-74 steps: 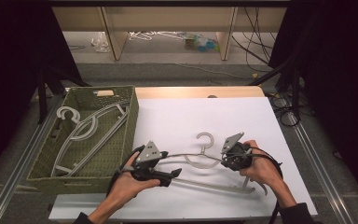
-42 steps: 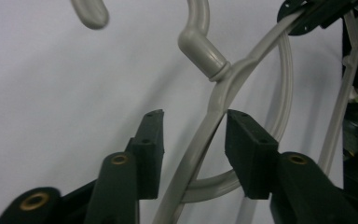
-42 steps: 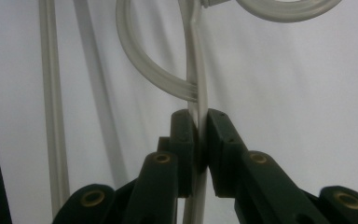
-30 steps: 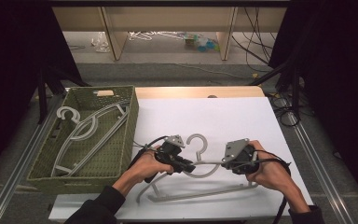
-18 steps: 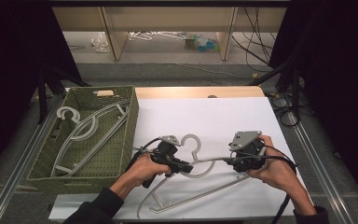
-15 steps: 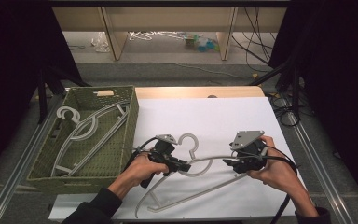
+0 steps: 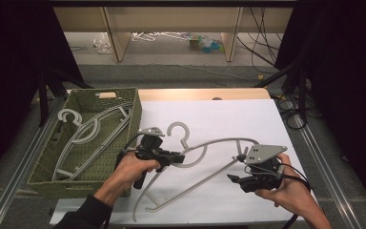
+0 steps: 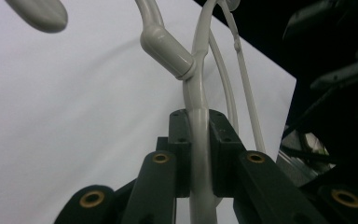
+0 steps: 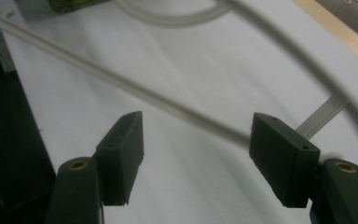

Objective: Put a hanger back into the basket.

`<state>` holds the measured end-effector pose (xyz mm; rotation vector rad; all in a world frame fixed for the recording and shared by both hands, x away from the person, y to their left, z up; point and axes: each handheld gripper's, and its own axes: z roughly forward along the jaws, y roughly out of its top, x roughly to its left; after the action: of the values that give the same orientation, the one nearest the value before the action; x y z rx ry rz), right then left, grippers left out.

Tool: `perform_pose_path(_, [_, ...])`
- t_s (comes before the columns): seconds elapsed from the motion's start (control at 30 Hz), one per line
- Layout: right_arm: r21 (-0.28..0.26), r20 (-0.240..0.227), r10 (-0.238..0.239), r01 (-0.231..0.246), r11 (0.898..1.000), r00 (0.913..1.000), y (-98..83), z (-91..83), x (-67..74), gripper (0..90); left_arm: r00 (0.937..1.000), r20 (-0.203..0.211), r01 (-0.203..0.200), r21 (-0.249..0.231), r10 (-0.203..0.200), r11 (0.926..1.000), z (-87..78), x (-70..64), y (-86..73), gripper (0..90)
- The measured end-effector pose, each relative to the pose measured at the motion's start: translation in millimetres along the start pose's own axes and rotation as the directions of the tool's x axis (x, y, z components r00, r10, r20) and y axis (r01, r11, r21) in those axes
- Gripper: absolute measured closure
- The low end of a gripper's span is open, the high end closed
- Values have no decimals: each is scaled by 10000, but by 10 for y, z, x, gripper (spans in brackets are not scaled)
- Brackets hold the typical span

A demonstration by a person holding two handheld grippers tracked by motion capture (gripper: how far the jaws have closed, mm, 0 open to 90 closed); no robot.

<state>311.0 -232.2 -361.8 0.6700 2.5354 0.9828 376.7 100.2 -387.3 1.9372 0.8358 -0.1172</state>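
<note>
A grey plastic hanger (image 7: 219, 142) hangs tilted over the white sheet, hook (image 7: 178, 130) towards the basket. My left gripper (image 7: 178, 157) is shut on its shoulder just below the neck. In the left gripper view the pads (image 8: 182, 140) press on the grey bar (image 8: 193, 93) from both sides (image 8: 199, 135). My right gripper (image 7: 233, 179) stands by the hanger's right end. Its jaws have just been opening and nothing is between the pads. In the right gripper view the hanger's thin bar (image 9: 121, 84) crosses beyond the open jaws (image 9: 198, 140).
A green woven basket (image 7: 62, 183) at the left holds other grey hangers (image 7: 90, 131). The white sheet (image 7: 228, 114) covers the table's middle and right. Cables lie off the right edge, and shelving stands behind the table.
The left gripper closed on the hanger near its neck and lifted it towards the left. The right gripper let go of the hanger's right end, opened, and drew back to the right.
</note>
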Motion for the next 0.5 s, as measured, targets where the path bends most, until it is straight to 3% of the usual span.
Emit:
perform_pose_path(0.23, [129,-459,308,-302,9995,9985,-237,136,102,339,9993,-368,-91,-583,70,9983,-390,-10,62,811])
perform_pose_path(0.5, [103,-443,1063,-1059,9943,9934,-345,220,49,303,9966,-821,17,-1166,-114,9932,-797,55,147,811])
